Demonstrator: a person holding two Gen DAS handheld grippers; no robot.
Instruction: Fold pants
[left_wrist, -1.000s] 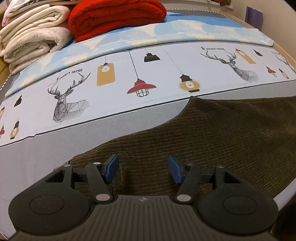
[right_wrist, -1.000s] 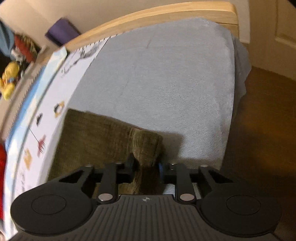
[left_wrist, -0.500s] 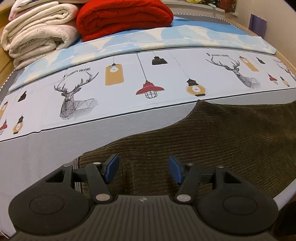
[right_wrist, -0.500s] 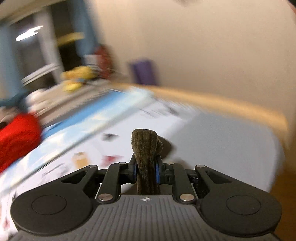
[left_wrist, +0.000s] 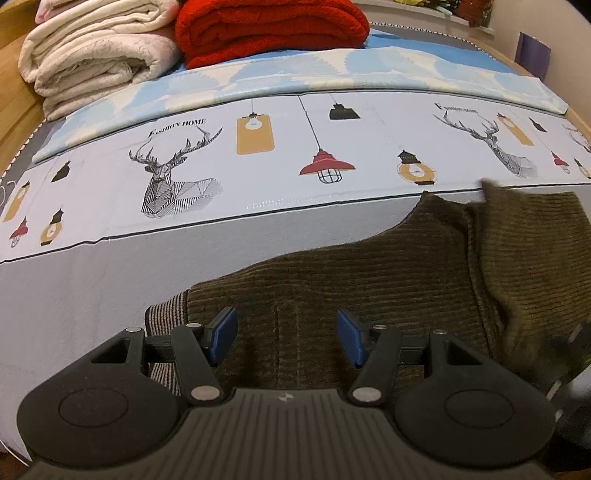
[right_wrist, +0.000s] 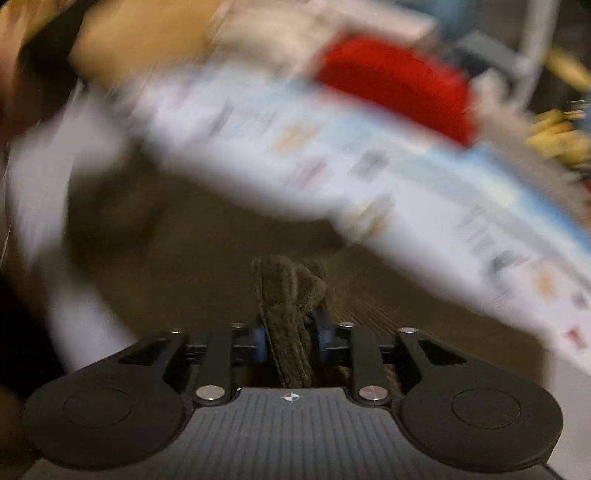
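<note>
While the left gripper (left_wrist: 287, 339) tilts down, spread over one pair of pants (left_wrist: 369, 273), the right gripper (right_wrist: 291, 338) (jaws opening) pinches a fold.

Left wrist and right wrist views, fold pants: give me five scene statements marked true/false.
1. The left tongs hold the pants. False: they stand open over the fabric, gripping nothing.
2. A bunch of pants fabric sits between the right tongs. True; the tongs are opening.
3. The red blanket lies beside the cream blankets. True.
4. The pants are blue denim. False: dark olive corduroy.
5. The bedsheet is plain. False: printed with deer and lamps.
</note>
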